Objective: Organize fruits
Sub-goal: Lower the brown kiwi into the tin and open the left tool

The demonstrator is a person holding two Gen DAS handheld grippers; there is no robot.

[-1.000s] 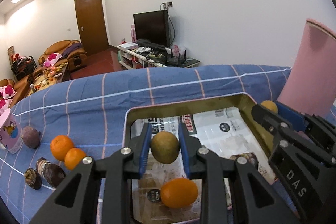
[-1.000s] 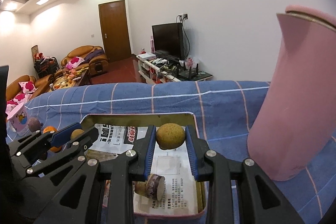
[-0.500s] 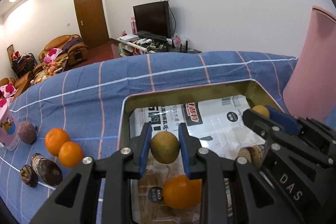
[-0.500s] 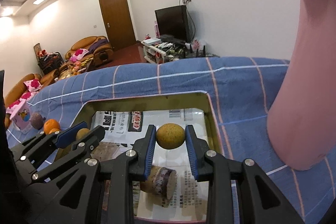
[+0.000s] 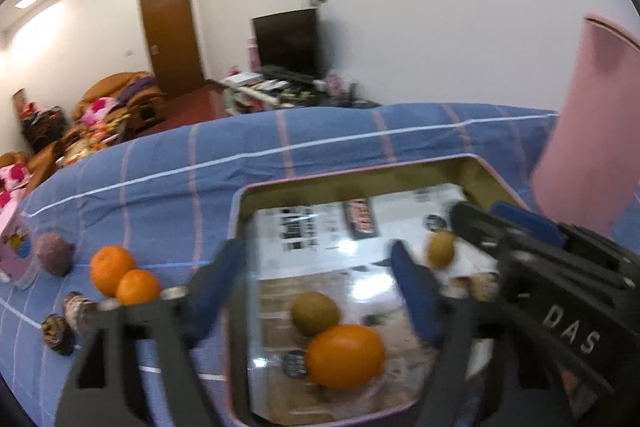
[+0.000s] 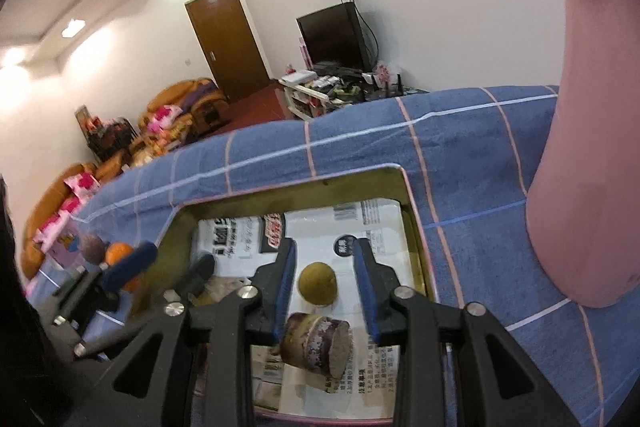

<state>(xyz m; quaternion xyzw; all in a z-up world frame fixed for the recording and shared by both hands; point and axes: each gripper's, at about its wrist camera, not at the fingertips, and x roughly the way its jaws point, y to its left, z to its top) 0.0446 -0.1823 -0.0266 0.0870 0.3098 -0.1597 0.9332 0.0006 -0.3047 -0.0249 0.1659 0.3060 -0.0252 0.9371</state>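
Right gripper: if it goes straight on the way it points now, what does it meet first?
Probably the brown fruit lying in the tray, between the opening jaws of the right gripper. The pads no longer touch it. Depth is unclear.

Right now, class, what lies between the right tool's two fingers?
A brown kiwi lies on the tray's paper, clear of both fingers as they open; right wrist view.

White capital letters "DAS" stand on the black body of the right gripper (image 5: 516, 227), seen in the left wrist view. The paper lining (image 6: 376, 223) the tray (image 6: 416, 227) carries printed columns, a red-and-white banner heading near the tray's far edge and round black labels, but that print is too blurred to read.
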